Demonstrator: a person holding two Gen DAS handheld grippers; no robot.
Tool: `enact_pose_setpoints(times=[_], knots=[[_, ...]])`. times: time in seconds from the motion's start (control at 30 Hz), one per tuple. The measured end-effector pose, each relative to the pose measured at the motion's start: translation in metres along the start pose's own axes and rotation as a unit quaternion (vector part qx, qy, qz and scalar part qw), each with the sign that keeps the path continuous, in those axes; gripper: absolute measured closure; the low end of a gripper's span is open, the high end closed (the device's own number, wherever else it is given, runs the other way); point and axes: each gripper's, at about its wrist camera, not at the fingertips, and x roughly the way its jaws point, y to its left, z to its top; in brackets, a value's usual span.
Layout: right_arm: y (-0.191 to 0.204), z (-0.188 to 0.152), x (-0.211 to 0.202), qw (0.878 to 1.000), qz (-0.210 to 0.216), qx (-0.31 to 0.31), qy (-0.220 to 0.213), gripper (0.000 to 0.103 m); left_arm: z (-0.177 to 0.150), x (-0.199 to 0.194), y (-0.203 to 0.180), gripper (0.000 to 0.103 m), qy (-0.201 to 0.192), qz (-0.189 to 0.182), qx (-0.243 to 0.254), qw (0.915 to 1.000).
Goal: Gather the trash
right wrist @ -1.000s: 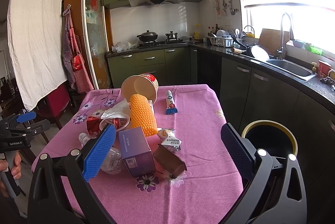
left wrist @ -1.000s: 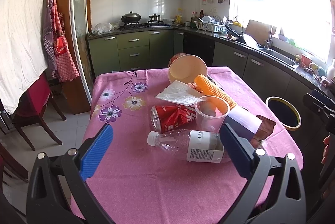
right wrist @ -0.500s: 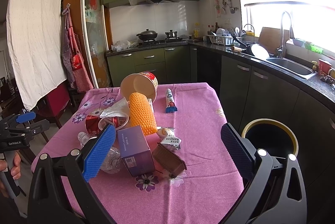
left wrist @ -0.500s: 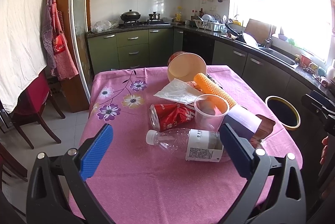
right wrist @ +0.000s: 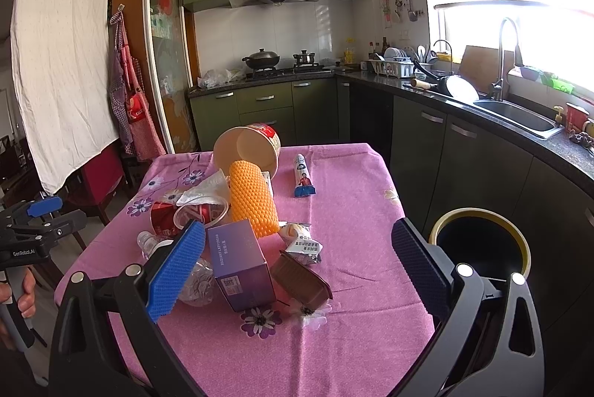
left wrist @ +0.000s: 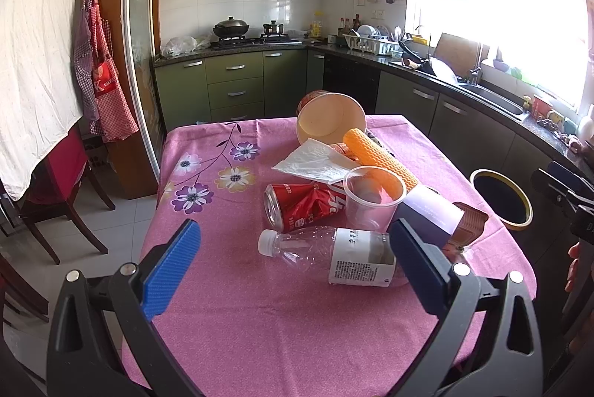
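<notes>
Trash is piled mid-tabletop on the pink floral tablecloth (left wrist: 237, 289): a clear plastic bottle (left wrist: 326, 254) lying flat, a crushed red soda can (left wrist: 300, 205), a clear plastic cup (left wrist: 373, 198), an orange honeycomb roll (right wrist: 252, 198) and a purple cardboard box (right wrist: 239, 263). The black round bin (right wrist: 480, 243) sits beside the table. Left gripper (left wrist: 293, 265) and right gripper (right wrist: 297, 267) both hover wide open, holding nothing.

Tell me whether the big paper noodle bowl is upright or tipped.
Tipped. The paper noodle bowl lies on its side on the table, its open mouth facing the camera.
</notes>
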Motion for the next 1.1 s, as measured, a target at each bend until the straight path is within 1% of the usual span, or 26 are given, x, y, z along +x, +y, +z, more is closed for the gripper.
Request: enact_pose_setpoints(times=[0.37, 0.7, 0.83, 0.93, 1.0, 1.03, 1.1], knots=[[0.001, -0.002, 0.004, 1.0, 0.001, 0.0, 0.004, 0.004, -0.001, 0.001, -0.002, 0.006, 0.0, -0.001, 0.001, 1.0], [-0.005, 0.005, 0.02, 1.0, 0.001, -0.005, 0.018, 0.004, 0.009, 0.015, 0.0, 0.006, 0.009, -0.015, 0.005, 0.9998], [-0.011, 0.021, 0.031, 1.0, 0.023, -0.005, 0.02, 0.004, 0.019, 0.028, 0.004, 0.006, 0.013, -0.021, 0.007, 0.9997], [-0.019, 0.037, 0.043, 0.999, 0.045, 0.004, 0.013, 0.004, 0.029, 0.038, 0.005, 0.006, 0.01, -0.017, 0.014, 0.9997], [-0.02, 0.048, 0.054, 0.999, 0.036, -0.004, 0.011, 0.004, 0.036, 0.047, 0.008, 0.006, 0.006, -0.017, 0.016, 0.9997], [-0.019, 0.052, 0.058, 0.999, 0.031, -0.01, 0.002, 0.004, 0.039, 0.051, 0.009, 0.006, 0.005, -0.015, 0.017, 0.9997], [-0.014, 0.063, 0.068, 0.999, 0.02, -0.034, -0.008, 0.004, 0.047, 0.062, 0.011, 0.006, 0.004, -0.012, 0.02, 0.9997]])
